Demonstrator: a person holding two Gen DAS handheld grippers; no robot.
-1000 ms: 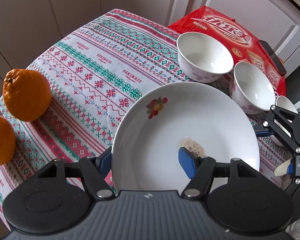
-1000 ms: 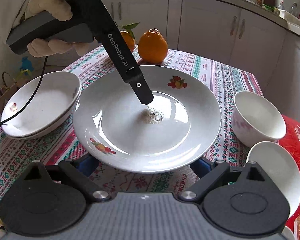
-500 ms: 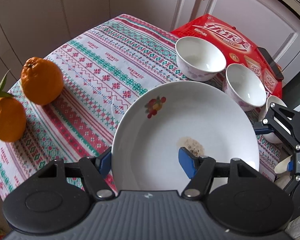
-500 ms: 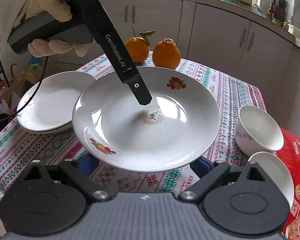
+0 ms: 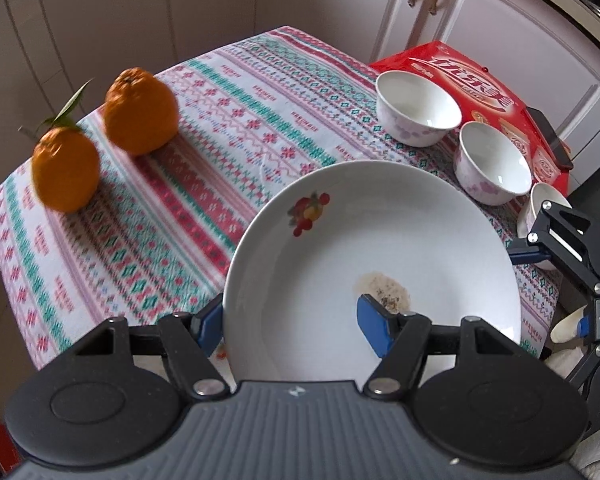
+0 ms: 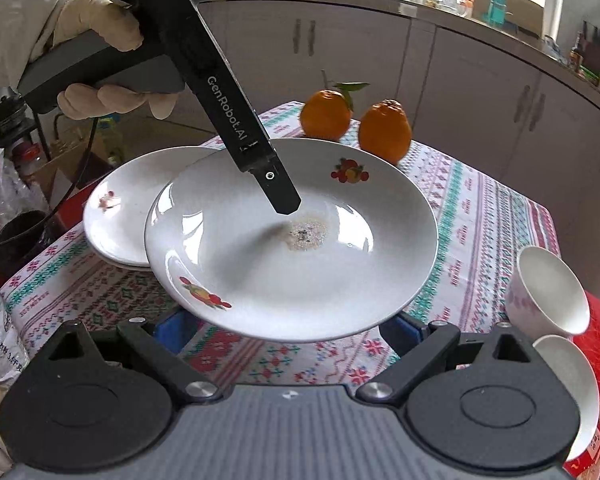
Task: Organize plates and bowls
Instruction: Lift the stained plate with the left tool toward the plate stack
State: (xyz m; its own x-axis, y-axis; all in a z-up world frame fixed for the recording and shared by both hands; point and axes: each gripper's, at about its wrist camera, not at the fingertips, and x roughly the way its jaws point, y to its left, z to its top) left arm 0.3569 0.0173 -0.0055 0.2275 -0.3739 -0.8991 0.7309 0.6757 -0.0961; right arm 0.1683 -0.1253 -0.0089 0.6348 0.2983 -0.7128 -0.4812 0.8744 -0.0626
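It was a home kitchen: cream panelled cabinets point(image 6: 480, 92), a cluttered countertop point(image 6: 440, 0), and a tabletop in patterned cloth point(image 5: 204, 152).

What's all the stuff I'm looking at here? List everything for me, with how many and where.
Held plate: one, white with fruit prints and a brown stain, lifted above the table.
Stacked plates: at least two, white, on the table's far left in the right wrist view.
Bowls: three in view, white with pink flowers, by the red box.
Oranges: two, orange, one with a leaf, at the far table edge.
Red box: one, under the bowls' end.
Phone-like slab: one, black, on the box.
Tablecloth: one, patterned red, green and white.
Left gripper: clamped on the plate's rim.
Right gripper: open, below the plate.
Gloved hand: one, cream, holding the left gripper's handle.
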